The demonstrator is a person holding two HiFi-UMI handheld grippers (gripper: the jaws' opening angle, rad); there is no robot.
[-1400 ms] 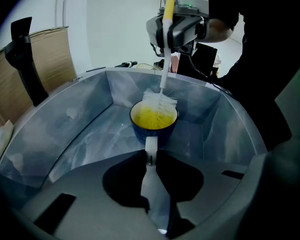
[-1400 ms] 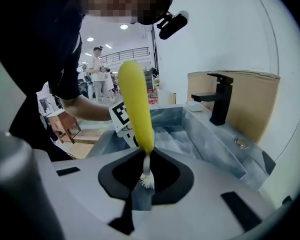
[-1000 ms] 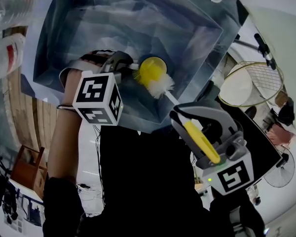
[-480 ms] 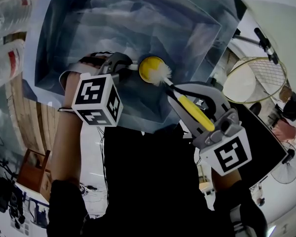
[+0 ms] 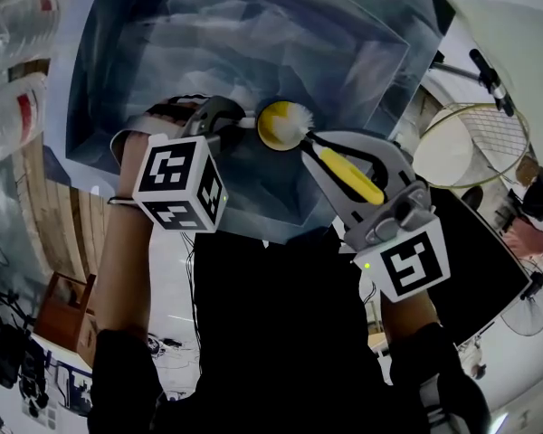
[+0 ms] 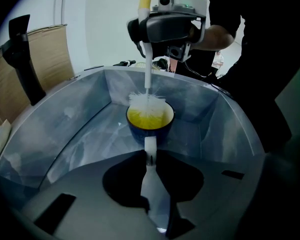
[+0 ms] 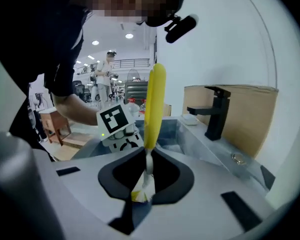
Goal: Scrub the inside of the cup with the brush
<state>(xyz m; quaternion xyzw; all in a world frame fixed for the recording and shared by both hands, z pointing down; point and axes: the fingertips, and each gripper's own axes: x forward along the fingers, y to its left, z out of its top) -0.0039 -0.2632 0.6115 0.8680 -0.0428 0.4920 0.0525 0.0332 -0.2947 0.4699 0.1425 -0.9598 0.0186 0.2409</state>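
Note:
A cup (image 5: 274, 127), blue outside and yellow inside, hangs over the grey sink (image 5: 163, 52). My left gripper (image 5: 232, 121) is shut on the cup's white handle (image 6: 150, 149), holding the cup (image 6: 150, 119) upright in front of its jaws. The brush (image 5: 348, 174) has a yellow handle and white bristles (image 6: 147, 104). Those bristles sit inside the cup's mouth. My right gripper (image 5: 324, 150) is shut on the brush's thin white stem, just below the yellow handle (image 7: 153, 106). In the left gripper view the right gripper (image 6: 166, 26) hangs directly above the cup.
A black faucet (image 7: 215, 111) stands at the sink's edge, before a brown board. Plastic bottles (image 5: 14, 25) lie left of the sink. A round wire basket (image 5: 471, 147) is at the right. A wooden stool (image 5: 59, 310) stands on the floor below left.
My right gripper moved up and left toward the cup. The bristles went from beside the rim into the cup's mouth. The left gripper and cup stayed put.

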